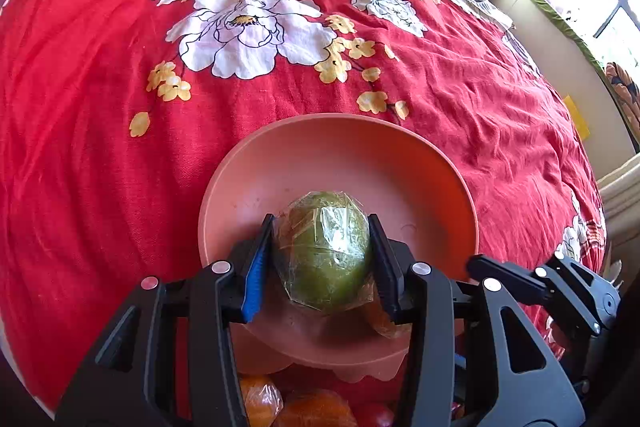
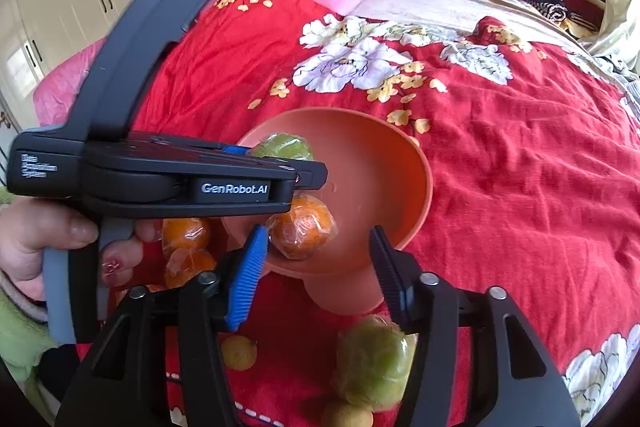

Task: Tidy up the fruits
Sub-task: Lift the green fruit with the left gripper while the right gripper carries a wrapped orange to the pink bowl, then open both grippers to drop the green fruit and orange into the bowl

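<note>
Left gripper (image 1: 322,259) clamping plastic-wrapped green round fruit (image 1: 326,251) above salmon-pink plastic bowl (image 1: 340,147), right gripper (image 2: 316,267) parted, empty, wrapped orange fruit (image 2: 302,227) at 11 o'clock.

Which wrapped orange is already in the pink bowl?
The wrapped orange lying inside the pink bowl, just ahead of the right gripper. The other wrapped oranges lie outside it on the red blanket.

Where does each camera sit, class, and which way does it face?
Left wrist: on the left gripper, looking down along its fingers at the green fruit they clamp over the bowl; the right gripper's fingers enter at the right edge.
Right wrist: on the right gripper, open, facing the bowl and the orange in it; a hand holding the left gripper shows.
Shared: bowl, green fruit, red bedspread.
</note>
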{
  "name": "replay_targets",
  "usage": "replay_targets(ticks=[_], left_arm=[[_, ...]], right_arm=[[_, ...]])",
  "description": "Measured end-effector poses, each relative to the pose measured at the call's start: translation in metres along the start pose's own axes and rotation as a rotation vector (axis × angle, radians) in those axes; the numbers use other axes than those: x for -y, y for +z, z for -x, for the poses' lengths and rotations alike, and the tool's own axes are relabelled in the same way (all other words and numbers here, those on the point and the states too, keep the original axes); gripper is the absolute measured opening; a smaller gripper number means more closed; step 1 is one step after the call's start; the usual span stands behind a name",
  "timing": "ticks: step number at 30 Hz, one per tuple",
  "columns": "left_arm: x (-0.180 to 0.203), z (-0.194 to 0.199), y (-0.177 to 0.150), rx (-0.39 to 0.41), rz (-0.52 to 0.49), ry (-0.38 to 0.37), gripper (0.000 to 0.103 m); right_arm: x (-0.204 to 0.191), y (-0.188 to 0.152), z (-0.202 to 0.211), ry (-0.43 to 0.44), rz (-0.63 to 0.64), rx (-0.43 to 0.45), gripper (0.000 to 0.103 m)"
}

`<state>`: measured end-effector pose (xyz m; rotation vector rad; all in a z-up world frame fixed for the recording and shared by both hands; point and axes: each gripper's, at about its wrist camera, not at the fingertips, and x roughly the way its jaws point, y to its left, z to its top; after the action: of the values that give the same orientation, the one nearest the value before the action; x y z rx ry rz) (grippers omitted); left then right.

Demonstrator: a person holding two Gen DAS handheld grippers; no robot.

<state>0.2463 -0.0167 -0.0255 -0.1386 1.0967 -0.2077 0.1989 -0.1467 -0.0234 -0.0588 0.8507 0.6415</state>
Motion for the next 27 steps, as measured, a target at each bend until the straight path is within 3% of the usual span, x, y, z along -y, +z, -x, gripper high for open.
replay_targets(ticks=[10, 21, 27], left_arm=[[0.001, 0.002, -0.002, -0.007, -0.005, 0.011, 0.037], [0.002, 0.025, -0.003, 0.041, -0.011, 0.027, 0.038], [-0.004, 0.042, -0.008, 0.076, -0.003, 0.044, 0.044]], right_arm=[[0.001, -0.009, 0.028, -0.025, -0.013, 0.038, 0.075], [0.008, -0.013, 0.044, -0.064, -0.038, 0.075, 0.079], [0.008, -0.012, 0.050, -0.075, -0.041, 0.089, 0.081]])
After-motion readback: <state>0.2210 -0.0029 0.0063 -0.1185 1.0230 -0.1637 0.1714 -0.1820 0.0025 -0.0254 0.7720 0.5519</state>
